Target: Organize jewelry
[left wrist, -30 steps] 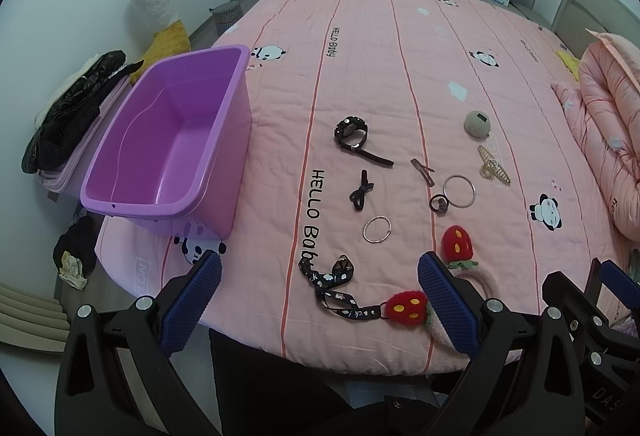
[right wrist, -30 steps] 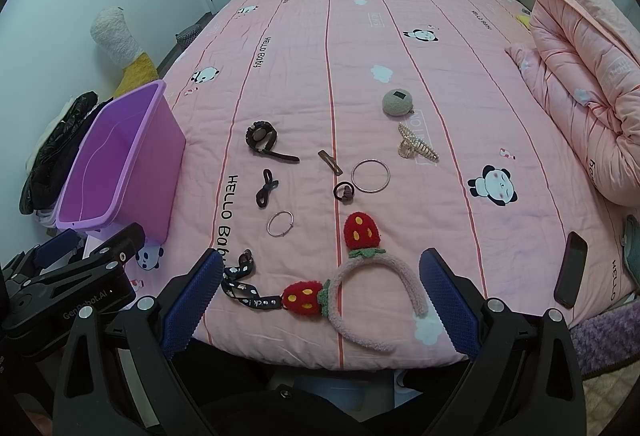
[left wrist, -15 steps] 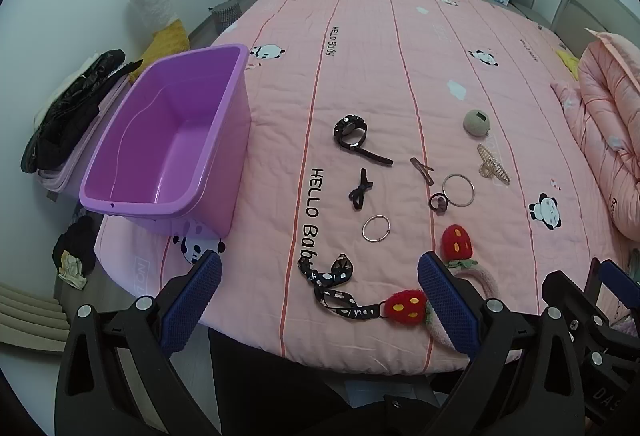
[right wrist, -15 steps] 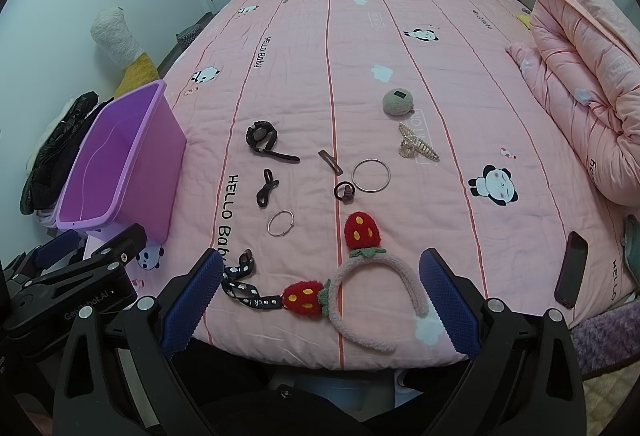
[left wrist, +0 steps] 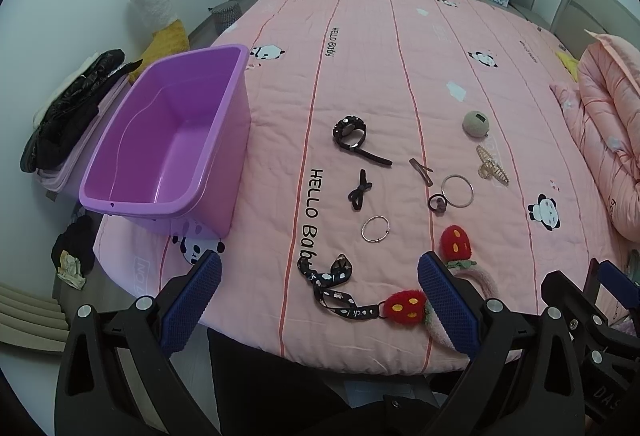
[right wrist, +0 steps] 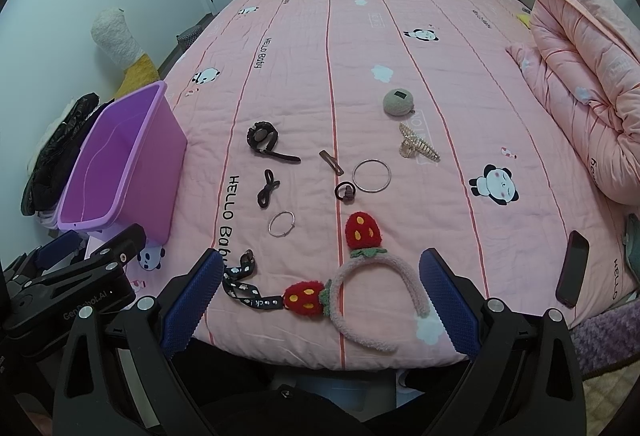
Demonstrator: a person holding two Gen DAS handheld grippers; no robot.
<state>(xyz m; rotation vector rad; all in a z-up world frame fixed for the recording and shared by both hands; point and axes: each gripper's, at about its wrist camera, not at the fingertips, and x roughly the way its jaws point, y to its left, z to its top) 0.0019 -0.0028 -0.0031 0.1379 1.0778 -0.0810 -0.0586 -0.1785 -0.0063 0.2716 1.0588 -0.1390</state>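
Right now I have both grippers hanging off the near edge of the bed [right wrist: 400, 48], each with its blue pads spread wide and nothing held between them. My left gripper [left wrist: 318, 300] sits over the near edge between the purple bin [left wrist: 120, 202] and the headband; my right gripper [right wrist: 318, 300] frames the strawberry headband [right wrist: 372, 292] itself, which lies right at the bed's near edge, with its pink band curving almost to the drop-off.

Taking the headband as my landmark: the black patterned ribbon [right wrist: 246, 290] touches its left strawberry and runs leftward. Just beyond the headband lie a small silver ring [right wrist: 282, 223], a dark hair tie [right wrist: 345, 192] and a larger silver hoop [right wrist: 372, 176]. Farther beyond sit a brown clip [right wrist: 331, 163], a black bow tie [right wrist: 267, 188], a black watch [right wrist: 264, 140], a gold claw clip [right wrist: 416, 148] and a grey round pouch [right wrist: 398, 102]. The bin stands well left of the headband at the bed's left edge, open and holding nothing I can see. A dark phone [right wrist: 574, 268] lies to the right near the near edge. Beyond the pouch the quilt is bare, with a rolled pink duvet [right wrist: 592, 76] along the right edge.
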